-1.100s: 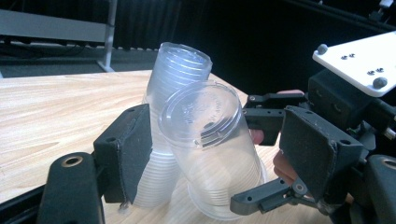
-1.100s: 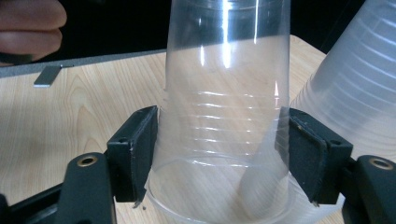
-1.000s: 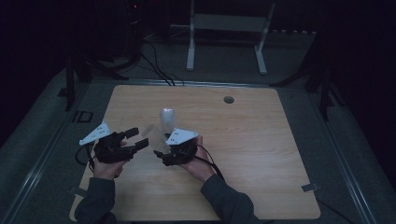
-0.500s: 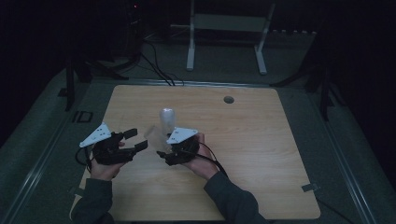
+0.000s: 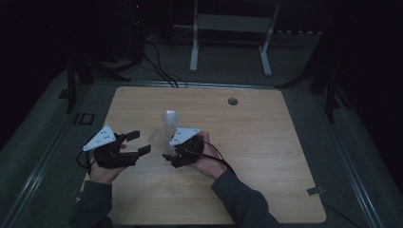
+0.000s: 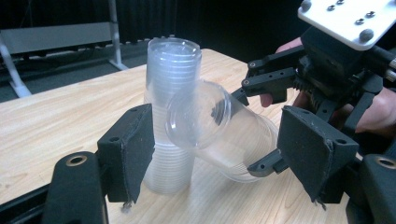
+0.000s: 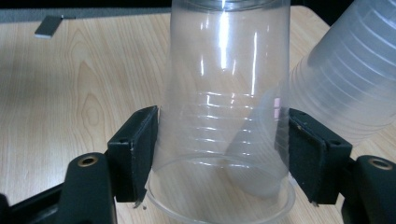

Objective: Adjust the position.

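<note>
A clear plastic cup (image 7: 224,116) lies tilted between the right gripper (image 5: 172,154)'s jaws, clamped near its rim — beside an upright cup stack (image 6: 172,112) mid-table (image 5: 266,156). The left gripper (image 5: 138,142) gapes empty. Dim overhead light blurs the cups.

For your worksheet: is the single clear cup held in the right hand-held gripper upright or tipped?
Tipped. The single clear cup lies nearly sideways in the right hand-held gripper, base leaning against the upright cup stack.
</note>
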`<move>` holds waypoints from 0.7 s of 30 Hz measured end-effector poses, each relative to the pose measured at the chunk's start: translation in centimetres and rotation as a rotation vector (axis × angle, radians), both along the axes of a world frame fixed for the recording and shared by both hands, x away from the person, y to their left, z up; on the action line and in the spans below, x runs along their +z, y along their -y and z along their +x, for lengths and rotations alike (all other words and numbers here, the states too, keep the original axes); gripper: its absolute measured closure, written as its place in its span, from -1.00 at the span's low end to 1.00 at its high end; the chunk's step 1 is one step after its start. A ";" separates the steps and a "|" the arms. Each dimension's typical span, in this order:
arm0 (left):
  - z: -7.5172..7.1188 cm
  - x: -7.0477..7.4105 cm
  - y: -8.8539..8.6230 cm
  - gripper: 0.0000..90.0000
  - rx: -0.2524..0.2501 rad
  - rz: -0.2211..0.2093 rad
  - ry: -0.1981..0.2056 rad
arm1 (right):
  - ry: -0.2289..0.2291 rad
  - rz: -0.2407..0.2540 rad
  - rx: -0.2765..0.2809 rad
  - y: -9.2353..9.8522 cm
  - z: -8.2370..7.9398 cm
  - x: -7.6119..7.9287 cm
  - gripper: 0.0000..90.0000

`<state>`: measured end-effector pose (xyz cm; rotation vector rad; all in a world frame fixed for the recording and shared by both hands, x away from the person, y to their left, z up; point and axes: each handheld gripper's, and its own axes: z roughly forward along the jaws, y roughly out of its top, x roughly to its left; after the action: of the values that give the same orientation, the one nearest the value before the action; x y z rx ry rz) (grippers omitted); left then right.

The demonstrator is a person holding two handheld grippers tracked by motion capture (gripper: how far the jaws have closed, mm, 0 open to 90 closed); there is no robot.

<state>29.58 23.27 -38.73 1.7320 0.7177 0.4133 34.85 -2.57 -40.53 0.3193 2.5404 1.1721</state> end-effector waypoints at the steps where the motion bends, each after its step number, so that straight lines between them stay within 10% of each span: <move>1: 0.0 0.1 0.0 -0.38 0.001 0.003 0.004 | -0.007 -0.015 -0.002 0.0 0.1 0.2 -0.32; 21: 0.0 0.8 0.0 -0.38 0.014 0.145 0.013 | -0.056 -0.113 0.053 0.0 1.1 2.0 -0.31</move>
<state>29.55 23.27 -37.93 1.8595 0.7050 0.4962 35.94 -2.55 -38.52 0.2624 2.6658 1.0470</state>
